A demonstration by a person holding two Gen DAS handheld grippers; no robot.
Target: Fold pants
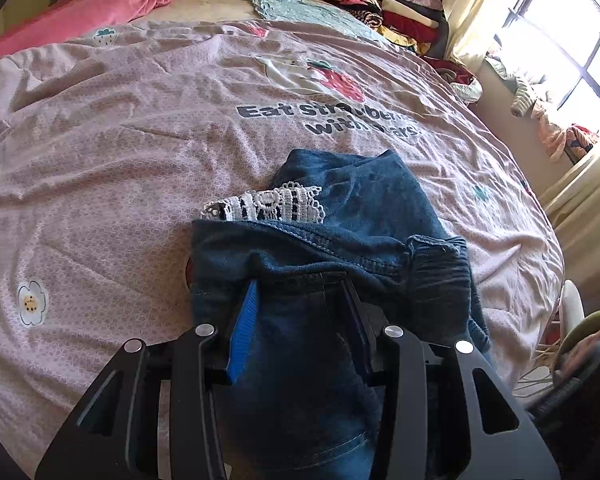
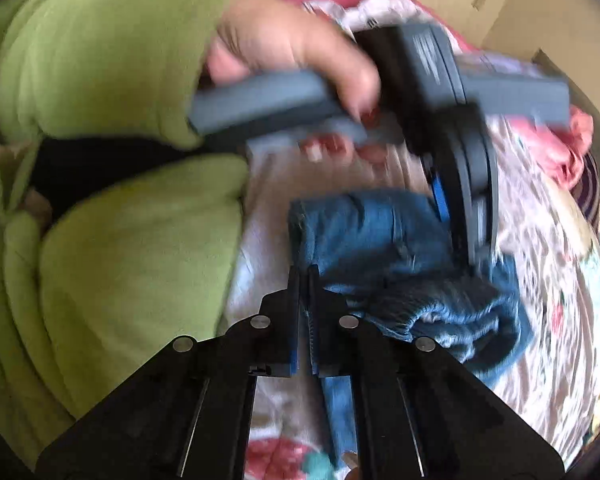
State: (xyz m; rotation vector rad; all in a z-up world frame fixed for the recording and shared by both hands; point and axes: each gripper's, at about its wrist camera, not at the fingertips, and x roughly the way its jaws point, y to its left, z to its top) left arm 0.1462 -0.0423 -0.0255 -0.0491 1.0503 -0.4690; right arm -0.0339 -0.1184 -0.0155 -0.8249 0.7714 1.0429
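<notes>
The blue denim pants (image 1: 340, 216) are bunched on the pink bed sheet (image 1: 100, 160), just below its printed lettering; denim is clamped by the left tongs (image 1: 296, 280), while the pants' edge is pinched by the closed right tongs (image 2: 304, 270)

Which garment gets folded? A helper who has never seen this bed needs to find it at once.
Start at the pink bedspread printed with a strawberry and dark lettering. Just below that lettering, nearest the camera, lies a bunched pair of blue denim pants. A strip of white lace lies across them; the stacked clothes at the far edge are mostly pale, red and dark.
</notes>
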